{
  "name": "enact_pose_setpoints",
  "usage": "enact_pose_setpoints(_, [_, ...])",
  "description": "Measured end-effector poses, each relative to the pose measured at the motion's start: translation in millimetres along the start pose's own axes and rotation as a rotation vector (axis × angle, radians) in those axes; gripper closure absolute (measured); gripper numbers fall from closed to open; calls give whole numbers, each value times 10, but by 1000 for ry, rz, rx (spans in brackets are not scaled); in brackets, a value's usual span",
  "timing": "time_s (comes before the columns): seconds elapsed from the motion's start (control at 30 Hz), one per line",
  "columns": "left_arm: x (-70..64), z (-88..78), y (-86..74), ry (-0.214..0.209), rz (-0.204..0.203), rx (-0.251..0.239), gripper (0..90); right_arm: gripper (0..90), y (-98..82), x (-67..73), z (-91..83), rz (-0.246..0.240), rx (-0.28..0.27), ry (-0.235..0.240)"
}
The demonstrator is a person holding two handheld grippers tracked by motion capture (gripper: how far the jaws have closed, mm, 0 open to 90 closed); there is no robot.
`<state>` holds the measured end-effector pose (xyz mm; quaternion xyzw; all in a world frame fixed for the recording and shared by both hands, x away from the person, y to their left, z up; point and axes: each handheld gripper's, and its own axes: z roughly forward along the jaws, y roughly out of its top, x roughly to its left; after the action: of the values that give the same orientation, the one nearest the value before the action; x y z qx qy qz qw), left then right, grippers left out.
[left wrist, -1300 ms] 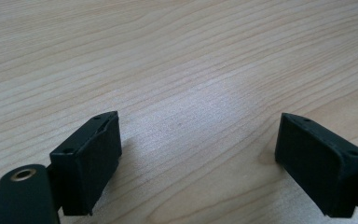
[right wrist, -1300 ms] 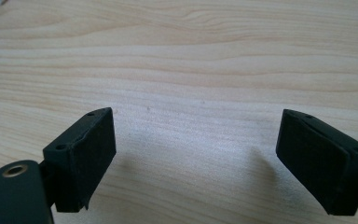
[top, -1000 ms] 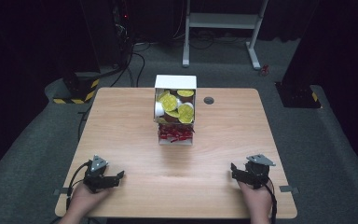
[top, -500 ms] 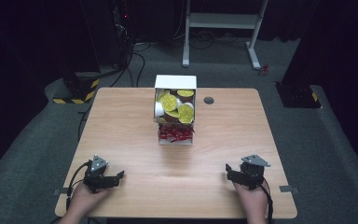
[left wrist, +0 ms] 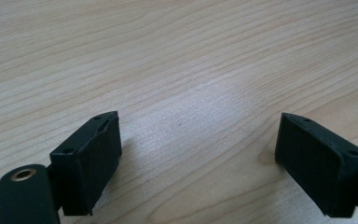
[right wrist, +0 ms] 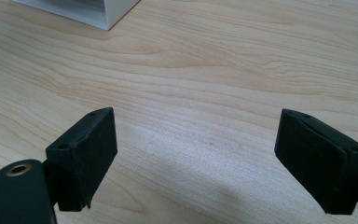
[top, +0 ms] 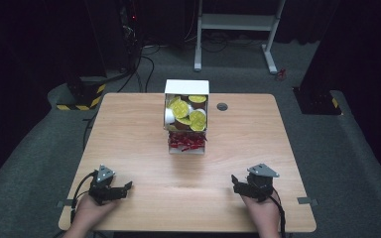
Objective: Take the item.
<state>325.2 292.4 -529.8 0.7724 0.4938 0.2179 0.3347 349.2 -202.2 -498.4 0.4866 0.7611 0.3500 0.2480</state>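
Both grippers rest near the tabletop's (top: 129,134) near edge, left gripper (top: 121,188) and right gripper (top: 238,182), fingers spread wide and empty (likely poised to start). The white box (top: 187,119) of yellow-lidded cups and red packets sits mid-tabletop toward the far edge, open side facing them for easy reach.

No readable text, yellow lids in the white box (top: 186,88) carry marks too small to read

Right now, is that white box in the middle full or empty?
Full. The white box holds yellow-lidded cups in its upper part and red packets in its lower part.
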Motion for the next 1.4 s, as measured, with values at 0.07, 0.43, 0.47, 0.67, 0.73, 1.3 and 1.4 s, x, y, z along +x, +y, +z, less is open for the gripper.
enact_pose_setpoints(0.07, [0, 1, -1, 0, -1, -2, 148, 134, 22, -4, -5, 4, 4, 4])
enact_pose_setpoints(0.43, [-2, 1, -1, -1, -4, -2, 148, 180, 225, 146, 12, -20, -18, 52])
enact_pose_setpoints(0.47, [-2, 1, -1, -1, -4, -2, 148, 185, 235, 165, 36, -10, -23, 64])
enact_pose_setpoints(0.67, [-2, 1, -1, -1, -3, -2, 148, 214, 284, 236, 125, 7, -32, 85])
enact_pose_setpoints(0.73, [-2, 1, -1, -1, -4, -2, 148, 221, 291, 241, 128, 1, -35, 86])
enact_pose_setpoints(1.3, [-2, 1, -1, -1, -4, -2, 148, 433, 509, 398, 155, -19, -67, 99])
enact_pose_setpoints(1.4, [-1, 1, -1, -1, -4, -2, 148, 464, 556, 419, 157, -26, -73, 90])
